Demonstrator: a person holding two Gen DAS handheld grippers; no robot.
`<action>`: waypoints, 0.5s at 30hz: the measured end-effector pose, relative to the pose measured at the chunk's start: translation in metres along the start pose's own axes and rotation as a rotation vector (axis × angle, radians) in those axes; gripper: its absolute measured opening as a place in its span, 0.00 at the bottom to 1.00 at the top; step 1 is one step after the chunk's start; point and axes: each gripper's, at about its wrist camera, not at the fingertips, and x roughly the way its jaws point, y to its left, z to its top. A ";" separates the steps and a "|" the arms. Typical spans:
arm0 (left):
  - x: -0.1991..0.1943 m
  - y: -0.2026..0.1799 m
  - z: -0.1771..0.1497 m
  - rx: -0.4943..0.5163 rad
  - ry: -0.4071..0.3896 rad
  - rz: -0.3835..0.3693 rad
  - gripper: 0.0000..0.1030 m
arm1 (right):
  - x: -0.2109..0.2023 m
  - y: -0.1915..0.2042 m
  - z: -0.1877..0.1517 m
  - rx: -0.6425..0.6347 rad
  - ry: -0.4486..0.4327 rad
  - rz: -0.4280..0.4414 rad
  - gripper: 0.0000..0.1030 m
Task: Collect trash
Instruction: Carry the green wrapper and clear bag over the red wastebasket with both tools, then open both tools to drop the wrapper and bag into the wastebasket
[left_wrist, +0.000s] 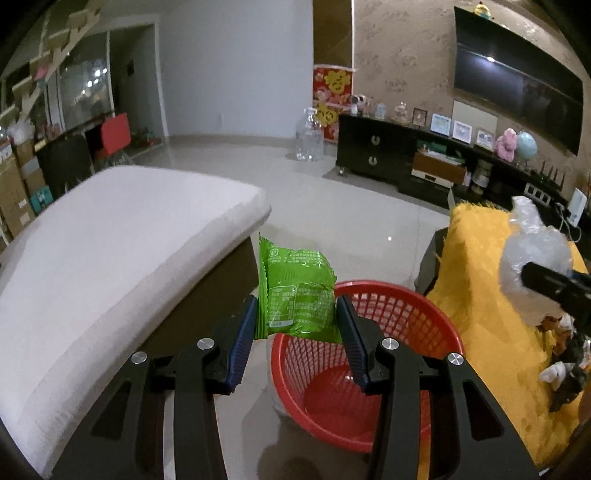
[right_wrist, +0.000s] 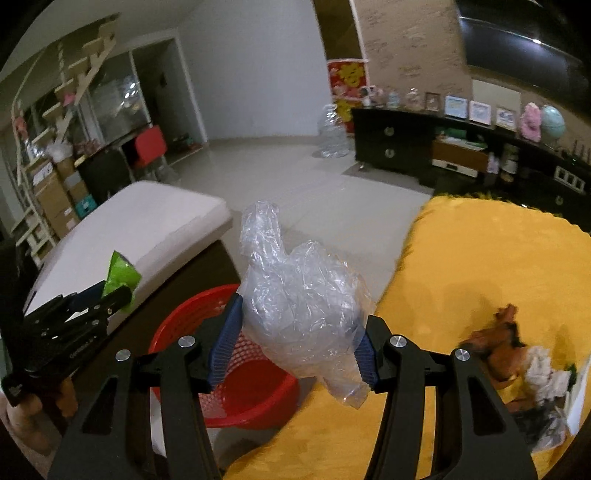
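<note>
i count two grippers, each with one piece of trash. my left gripper (left_wrist: 295, 336) is clamped on one green wrapper (left_wrist: 295, 291), held upright between the blue pads (left_wrist: 243, 347) above the near-left rim of the one red basket (left_wrist: 406, 306). my right gripper (right_wrist: 299, 339) is squeezed onto one crumpled clear bag (right_wrist: 295, 299), hanging over the gap between basket and yellow cloth (right_wrist: 480, 258). the basket sits on the floor between the white cushion (left_wrist: 110, 240) on the left and the yellow cloth on the right. in the left view only the tip of the right gripper shows, cut off at the right edge. in the right view the wrapper is mostly hidden by the left gripper's fingers. on the near right of the cloth lies a heap of small things (right_wrist: 517, 354); blurred, so i cannot count or name them.
</note>
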 end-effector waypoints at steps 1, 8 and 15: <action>0.003 -0.001 -0.002 -0.001 0.014 -0.006 0.41 | 0.003 0.004 0.000 -0.001 0.010 0.010 0.51; 0.031 -0.006 -0.011 0.018 0.111 -0.036 0.41 | 0.024 0.027 -0.005 -0.023 0.072 0.076 0.54; 0.046 -0.013 -0.018 0.051 0.178 -0.062 0.54 | 0.038 0.023 -0.009 0.030 0.108 0.096 0.73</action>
